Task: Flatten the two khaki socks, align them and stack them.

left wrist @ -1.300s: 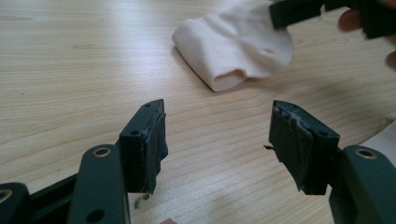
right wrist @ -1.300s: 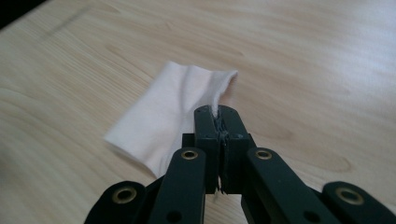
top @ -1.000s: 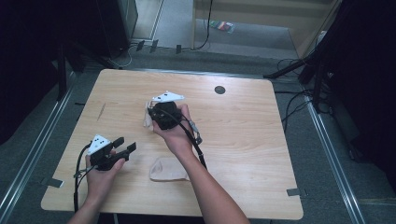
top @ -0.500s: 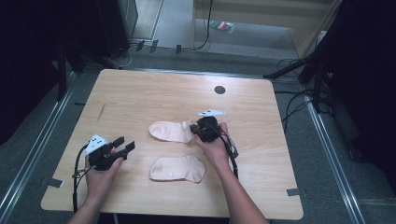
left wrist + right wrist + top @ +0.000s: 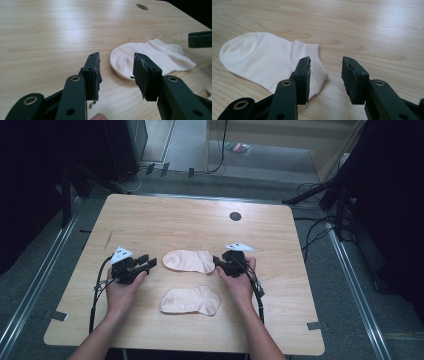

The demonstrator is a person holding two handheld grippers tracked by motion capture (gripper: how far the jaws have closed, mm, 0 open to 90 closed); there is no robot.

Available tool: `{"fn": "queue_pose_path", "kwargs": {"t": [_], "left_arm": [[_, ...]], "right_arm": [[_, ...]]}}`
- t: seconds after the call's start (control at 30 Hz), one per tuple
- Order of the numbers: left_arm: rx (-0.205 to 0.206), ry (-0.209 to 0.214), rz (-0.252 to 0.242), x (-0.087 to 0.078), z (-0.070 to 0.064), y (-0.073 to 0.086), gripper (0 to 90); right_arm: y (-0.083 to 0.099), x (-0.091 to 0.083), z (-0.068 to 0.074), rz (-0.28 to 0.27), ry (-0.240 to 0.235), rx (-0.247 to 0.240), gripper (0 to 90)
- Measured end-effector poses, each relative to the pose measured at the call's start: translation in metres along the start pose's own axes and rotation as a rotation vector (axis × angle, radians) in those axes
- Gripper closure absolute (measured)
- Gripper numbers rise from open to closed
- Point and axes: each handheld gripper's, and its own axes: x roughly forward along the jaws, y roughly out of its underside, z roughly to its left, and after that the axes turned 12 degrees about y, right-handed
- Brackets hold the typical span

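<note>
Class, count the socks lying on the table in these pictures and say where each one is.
2. The far sock lies flat mid-table between the left gripper and right gripper. The near sock lies flat just below it, between the person's hands. None looks hidden.

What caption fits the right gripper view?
Open right gripper poised at the cuff of a flat white sock on the wooden table.

The counter (image 5: 175, 220) is pale wood with smooth, slightly shiny grain. Both ankle socks (image 5: 189, 261) (image 5: 190, 300) are soft matt knitted cloth. The fingers (image 5: 142, 72) look like matt black plastic with rough pads.
</note>
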Motion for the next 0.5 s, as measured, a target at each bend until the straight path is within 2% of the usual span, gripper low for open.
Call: {"fn": "queue_pose_path", "kwargs": {"t": [0.03,0.13,0.17,0.23,0.27,0.3,0.33,0.37,0.4,0.5], "left_arm": [[0.003,-0.004,0.038,0.013,0.001,-0.006,57.4],[-0.028,-0.004,0.106,0.029,0.004,-0.010,57.9],[-0.028,-0.004,0.106,0.029,0.004,-0.010,57.7],[-0.059,-0.013,0.099,0.036,0.005,-0.009,57.2],[-0.068,-0.018,0.131,0.042,0.007,-0.009,58.3],[-0.068,-0.018,0.131,0.042,0.007,-0.009,58.3],[-0.071,-0.024,0.155,0.047,0.007,-0.008,58.7],[-0.072,-0.028,0.174,0.049,0.007,-0.008,58.7],[-0.065,-0.017,0.205,0.054,0.006,-0.008,59.4],[-0.060,-0.022,0.210,0.057,0.005,-0.010,61.7]], "right_arm": [[0.001,0.002,0.001,0.000,0.005,-0.002,60.7],[0.001,0.005,0.001,0.005,0.006,0.001,61.2],[0.001,0.005,0.001,0.005,0.006,0.001,61.2],[0.001,0.008,0.002,0.011,0.004,0.010,61.1],[0.002,0.010,0.004,0.022,-0.002,0.013,60.7],[0.002,0.010,0.004,0.022,-0.002,0.013,60.7],[0.004,0.013,0.007,0.030,-0.002,-0.007,60.5],[0.004,0.013,0.007,0.030,-0.002,-0.007,60.5],[0.004,0.014,0.008,0.030,0.010,-0.019,60.4],[0.007,0.014,0.009,0.020,0.037,-0.025,59.5]]}}
